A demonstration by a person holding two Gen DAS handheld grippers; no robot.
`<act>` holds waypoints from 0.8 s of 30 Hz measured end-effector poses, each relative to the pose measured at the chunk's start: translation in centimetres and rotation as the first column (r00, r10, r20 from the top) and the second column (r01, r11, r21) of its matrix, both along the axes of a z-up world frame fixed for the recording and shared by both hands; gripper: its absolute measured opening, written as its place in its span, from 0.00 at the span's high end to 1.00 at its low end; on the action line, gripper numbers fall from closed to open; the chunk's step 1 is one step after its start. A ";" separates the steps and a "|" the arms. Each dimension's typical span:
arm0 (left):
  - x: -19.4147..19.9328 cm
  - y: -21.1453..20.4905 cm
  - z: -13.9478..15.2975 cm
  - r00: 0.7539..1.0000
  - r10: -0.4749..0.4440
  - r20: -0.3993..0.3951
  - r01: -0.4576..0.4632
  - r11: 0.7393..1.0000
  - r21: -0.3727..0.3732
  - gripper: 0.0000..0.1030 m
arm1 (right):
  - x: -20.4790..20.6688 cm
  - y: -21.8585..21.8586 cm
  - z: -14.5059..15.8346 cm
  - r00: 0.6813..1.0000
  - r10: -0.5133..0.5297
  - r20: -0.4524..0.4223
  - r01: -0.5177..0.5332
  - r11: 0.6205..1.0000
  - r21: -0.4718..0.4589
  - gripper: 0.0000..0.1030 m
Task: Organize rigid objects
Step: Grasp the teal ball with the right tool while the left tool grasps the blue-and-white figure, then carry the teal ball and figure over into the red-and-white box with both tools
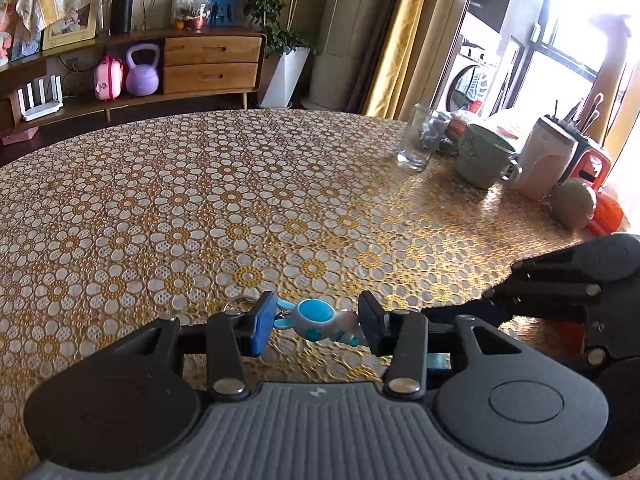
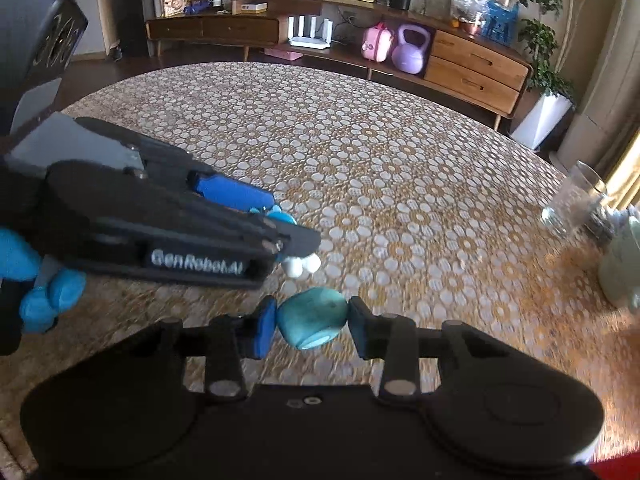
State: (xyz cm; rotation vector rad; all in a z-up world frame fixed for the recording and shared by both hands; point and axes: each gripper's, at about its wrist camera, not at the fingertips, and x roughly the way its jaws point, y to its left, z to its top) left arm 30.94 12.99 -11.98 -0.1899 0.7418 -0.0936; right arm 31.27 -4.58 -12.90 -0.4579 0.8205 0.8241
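My left gripper (image 1: 316, 326) is shut on a small blue-and-white rabbit keychain toy (image 1: 320, 322), held just above the flower-patterned tablecloth (image 1: 240, 200). Its key ring (image 1: 240, 303) pokes out past the left pad. My right gripper (image 2: 312, 326) is shut on a small teal cup-shaped object (image 2: 314, 322), also just over the cloth. In the right wrist view the left gripper (image 2: 280, 236) comes in from the left, with the toy's white feet (image 2: 300, 266) showing below its fingers. In the left wrist view the right gripper's body (image 1: 580, 292) sits at the right edge.
At the table's far right stand a clear glass (image 1: 418, 138), a pale green mug (image 1: 482, 156), a white utensil holder (image 1: 546, 160), a round brownish fruit (image 1: 574, 204) and an orange object (image 1: 608, 214). A wooden sideboard (image 1: 212, 60) lines the wall beyond.
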 end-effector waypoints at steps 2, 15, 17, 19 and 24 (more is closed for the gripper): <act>-0.6 -0.3 0.7 1.000 -0.003 0.004 0.003 1.000 0.003 0.57 | -0.9 -1.0 0.8 1.000 -0.007 -0.007 0.007 1.000 0.018 0.64; -6.2 -3.6 5.7 0.999 -0.032 0.026 0.032 0.999 0.016 0.57 | -7.3 -9.0 8.3 0.992 -0.126 0.017 0.121 0.978 0.171 0.64; -7.0 -4.2 6.5 0.999 -0.041 0.029 0.041 0.999 0.015 0.57 | -8.0 -10.3 9.3 0.989 -0.142 0.029 0.135 0.975 0.179 0.64; -7.8 -5.1 7.3 0.998 -0.051 0.033 0.050 0.999 0.012 0.57 | -8.5 -11.5 10.1 0.986 -0.159 0.038 0.150 0.971 0.187 0.64; -9.2 -7.4 9.4 0.996 -0.080 0.049 0.079 0.997 0.022 0.57 | -9.7 -14.8 11.8 0.976 -0.209 0.063 0.191 0.958 0.215 0.64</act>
